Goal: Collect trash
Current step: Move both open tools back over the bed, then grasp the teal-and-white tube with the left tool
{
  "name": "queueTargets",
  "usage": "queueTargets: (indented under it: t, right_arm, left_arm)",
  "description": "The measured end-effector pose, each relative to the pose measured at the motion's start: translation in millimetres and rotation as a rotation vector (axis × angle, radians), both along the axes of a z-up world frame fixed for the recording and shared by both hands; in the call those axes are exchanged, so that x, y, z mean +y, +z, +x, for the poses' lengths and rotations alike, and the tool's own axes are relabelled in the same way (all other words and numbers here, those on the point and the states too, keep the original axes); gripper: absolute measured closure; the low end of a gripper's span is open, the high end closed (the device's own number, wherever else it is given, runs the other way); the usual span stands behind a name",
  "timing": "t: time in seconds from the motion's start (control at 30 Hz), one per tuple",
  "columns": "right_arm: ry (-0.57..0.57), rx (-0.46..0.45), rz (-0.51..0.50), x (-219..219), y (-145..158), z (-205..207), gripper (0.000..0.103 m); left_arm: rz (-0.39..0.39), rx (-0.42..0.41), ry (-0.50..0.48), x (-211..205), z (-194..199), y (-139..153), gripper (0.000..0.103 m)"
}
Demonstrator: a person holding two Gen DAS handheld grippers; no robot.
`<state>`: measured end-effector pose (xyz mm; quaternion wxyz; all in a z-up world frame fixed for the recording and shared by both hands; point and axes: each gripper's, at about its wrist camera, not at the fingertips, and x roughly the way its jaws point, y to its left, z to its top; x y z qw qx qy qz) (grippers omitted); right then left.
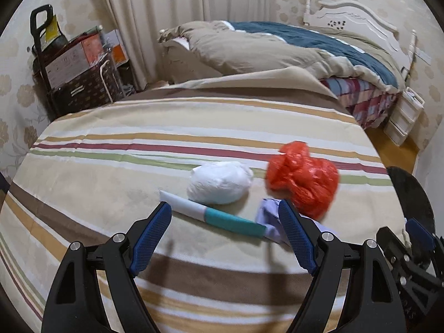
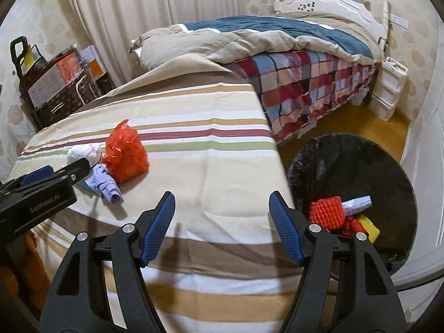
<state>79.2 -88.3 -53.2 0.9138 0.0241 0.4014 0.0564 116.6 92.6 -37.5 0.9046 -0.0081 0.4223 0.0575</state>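
Observation:
Trash lies on a striped cloth surface (image 1: 111,172): a white crumpled wad (image 1: 219,181), an orange plastic bag (image 1: 302,177), a white and teal tube (image 1: 213,213) and a lilac crumpled paper (image 1: 270,216). My left gripper (image 1: 225,206) is open just in front of the tube, its right finger beside the lilac paper, holding nothing. My right gripper (image 2: 222,196) is open over bare cloth near the surface's right edge, with nothing between its fingers. To its left lie the orange bag (image 2: 125,152), the white wad (image 2: 83,151) and the lilac paper (image 2: 106,184).
A black bin (image 2: 352,161) stands on the wooden floor right of the surface, holding a red knitted item (image 2: 326,209), white paper (image 2: 358,202) and something yellow (image 2: 369,227). Behind are a bed (image 2: 277,36), a white drawer unit (image 2: 388,88) and a cart of boxes (image 1: 77,72).

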Motion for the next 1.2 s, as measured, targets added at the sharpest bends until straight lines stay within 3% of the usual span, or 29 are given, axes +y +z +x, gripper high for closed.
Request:
queueTargets:
  t: [0.33, 0.67, 0.9, 1.1, 1.2]
  right_arm:
    - [0.004, 0.011, -0.008, 6.6, -2.1, 2.3, 0.034]
    - [0.006, 0.012, -0.008, 6.5, -2.1, 2.1, 0.034]
    - [0.006, 0.012, -0.011, 6.0, -2.5, 2.0, 0.034]
    - [0.006, 0.014, -0.010, 6.2, -2.5, 2.0, 0.034]
    - [0.004, 0.019, -0.007, 6.0, -5.8, 0.4, 0.034]
  left_arm:
    - [-0.048, 0.105, 0.005, 29.6, -10.4, -20.2, 0.024]
    - [-0.029, 0.099, -0.003, 54.6, -36.1, -20.6, 0.023]
    - [-0.096, 0.084, 0.014, 59.4, -34.7, -14.1, 0.023]
    - [-0.061, 0.068, 0.077, 55.5, -9.1, -11.1, 0.023]
    - [0.004, 0.106, 0.108, 54.2, 3.1, -20.2, 0.022]
